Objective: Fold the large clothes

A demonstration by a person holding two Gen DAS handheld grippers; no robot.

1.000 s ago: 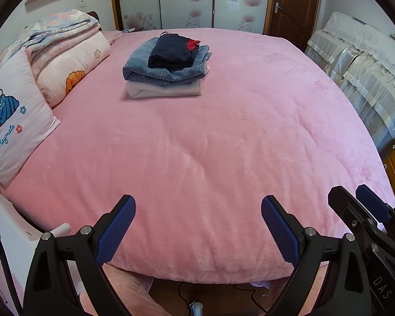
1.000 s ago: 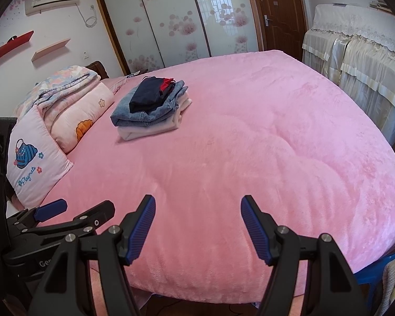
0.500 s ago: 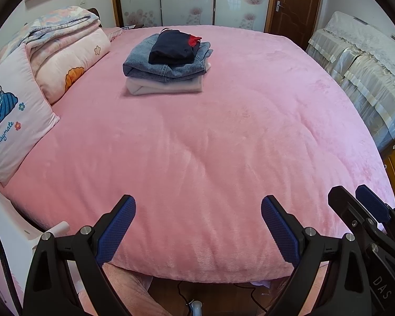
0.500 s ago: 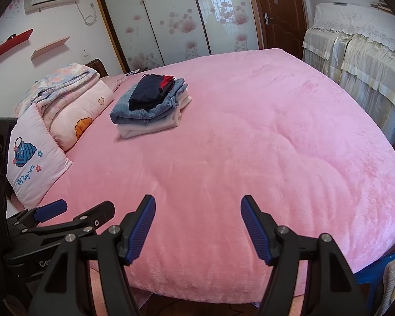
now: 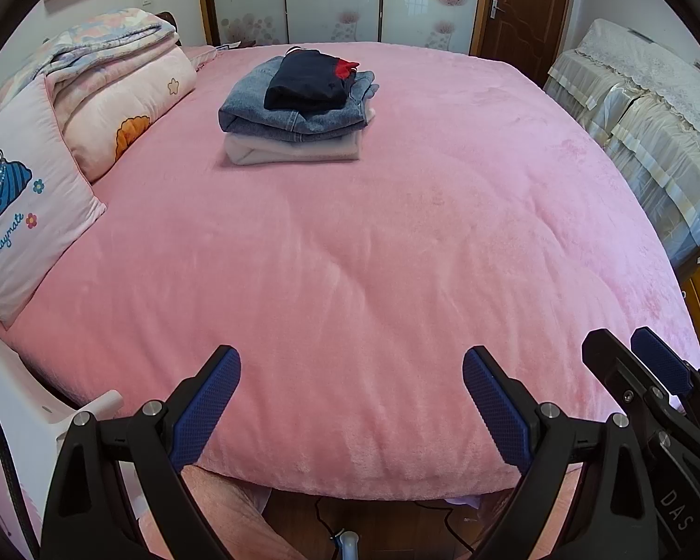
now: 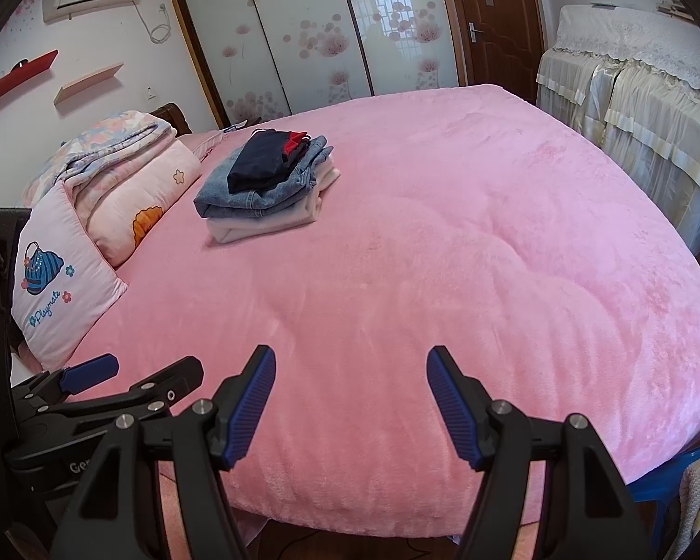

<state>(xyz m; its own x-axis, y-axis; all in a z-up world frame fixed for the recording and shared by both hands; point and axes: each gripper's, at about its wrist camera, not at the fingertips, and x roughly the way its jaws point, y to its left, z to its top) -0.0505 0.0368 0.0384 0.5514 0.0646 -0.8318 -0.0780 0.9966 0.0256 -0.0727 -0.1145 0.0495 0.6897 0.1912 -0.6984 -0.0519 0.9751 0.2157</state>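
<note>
A stack of folded clothes [image 5: 298, 112] lies at the far side of the pink bed [image 5: 373, 256]: a dark navy garment with a red bit on top, folded jeans under it, a cream garment at the bottom. It also shows in the right wrist view [image 6: 266, 186]. My left gripper [image 5: 352, 401] is open and empty over the bed's near edge. My right gripper [image 6: 352, 401] is open and empty there too, just right of the left one. Each gripper shows at the edge of the other's view.
Pillows [image 5: 28, 214] and a folded quilt [image 5: 107, 56] lie along the bed's left side. Covered furniture [image 5: 653, 107] stands at the right. Sliding wardrobe doors [image 6: 303, 32] and a brown door [image 6: 494, 18] are behind the bed. A white frame [image 5: 18, 415] is at lower left.
Both views have tilted down slightly and drawn a little closer to the bed. Both grippers stay open and empty. The clothes stack has not moved.
</note>
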